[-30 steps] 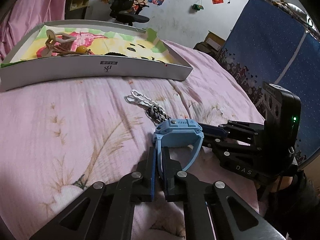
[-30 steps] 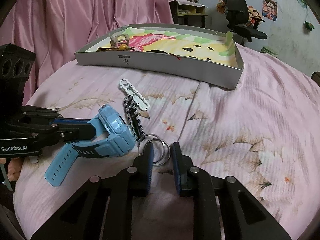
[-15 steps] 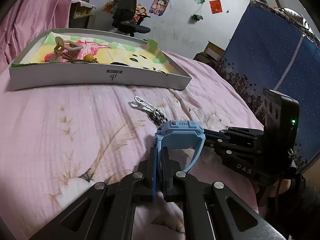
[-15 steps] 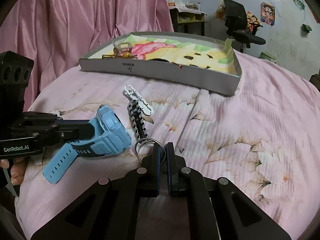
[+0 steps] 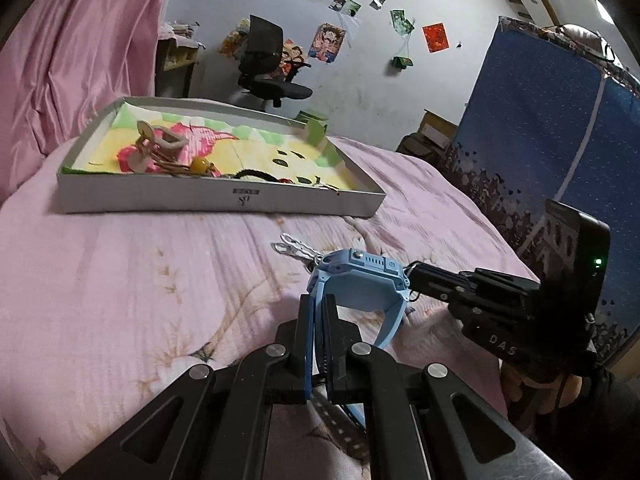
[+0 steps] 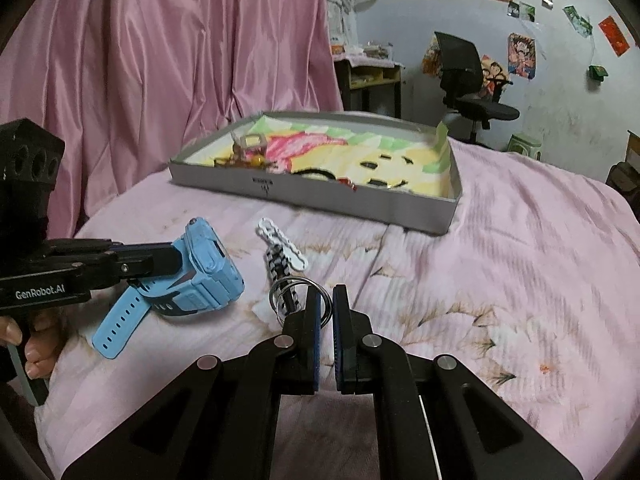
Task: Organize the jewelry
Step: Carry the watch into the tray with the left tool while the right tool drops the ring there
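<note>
Left gripper [image 5: 317,312] fingers pinched nearly together on the strap of the blue watch [image 5: 360,276], only the band between the pads; watch body stands just past the fingertips, its other strap looping down to the right, and in the right wrist view the watch [image 6: 208,270] looks lifted slightly off the pink bedspread [image 5: 120,288] with the perforated strap end trailing down toward the cloth. A hand [image 6: 32,344] grips the handle of that tool at the left edge. Right gripper [image 6: 326,312] is narrowly closed, a thin gap visible between pads, pinching the metal key ring [image 6: 298,298] of the keychain; ring sits at the fingertips, partly behind the left finger. From the ring a black-and-white braided cord [image 6: 278,262] runs away across the bed to a white clasp chain [image 6: 280,240], lying flat on the bedspread. In the left wrist view the right gripper comes in from the right, its tips just behind the watch, keychain clasp [image 5: 294,246] peeking out past the watch. Further out, a shallow grey box [image 5: 224,200] with a colourful paper liner sits on the bed, well apart from both grippers; inside it a beige wooden piece [image 5: 160,144], a yellow bead [image 5: 200,165] on cord and a dark band [image 5: 256,175]. Pink curtain [image 6: 180,60], black office chair [image 6: 472,88], posters on the wall behind.
</note>
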`<state>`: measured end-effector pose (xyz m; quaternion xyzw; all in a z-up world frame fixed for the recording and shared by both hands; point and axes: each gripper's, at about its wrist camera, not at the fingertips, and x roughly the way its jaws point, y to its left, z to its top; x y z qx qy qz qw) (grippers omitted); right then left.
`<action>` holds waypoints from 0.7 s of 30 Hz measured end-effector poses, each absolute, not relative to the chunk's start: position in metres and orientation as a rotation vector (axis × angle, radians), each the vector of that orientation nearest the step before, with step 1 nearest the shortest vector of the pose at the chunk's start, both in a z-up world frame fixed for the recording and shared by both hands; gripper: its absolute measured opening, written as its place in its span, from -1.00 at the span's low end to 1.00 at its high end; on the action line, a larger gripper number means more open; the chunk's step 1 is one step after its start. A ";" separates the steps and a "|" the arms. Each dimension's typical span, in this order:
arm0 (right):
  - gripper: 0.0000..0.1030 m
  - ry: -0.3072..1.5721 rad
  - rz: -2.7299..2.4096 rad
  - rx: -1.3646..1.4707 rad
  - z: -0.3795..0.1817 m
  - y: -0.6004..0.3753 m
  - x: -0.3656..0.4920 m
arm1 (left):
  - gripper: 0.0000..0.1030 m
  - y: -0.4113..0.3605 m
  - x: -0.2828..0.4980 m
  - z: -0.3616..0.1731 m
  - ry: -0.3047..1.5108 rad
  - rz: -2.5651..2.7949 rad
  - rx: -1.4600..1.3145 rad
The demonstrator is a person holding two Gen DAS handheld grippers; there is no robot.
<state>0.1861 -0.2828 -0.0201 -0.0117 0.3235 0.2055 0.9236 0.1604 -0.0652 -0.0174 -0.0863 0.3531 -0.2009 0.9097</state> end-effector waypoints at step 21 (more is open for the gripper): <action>-0.90 0.548 0.405 0.069 -0.004 -0.299 0.184 | -0.92 -0.060 0.160 0.012 0.634 -0.355 -0.193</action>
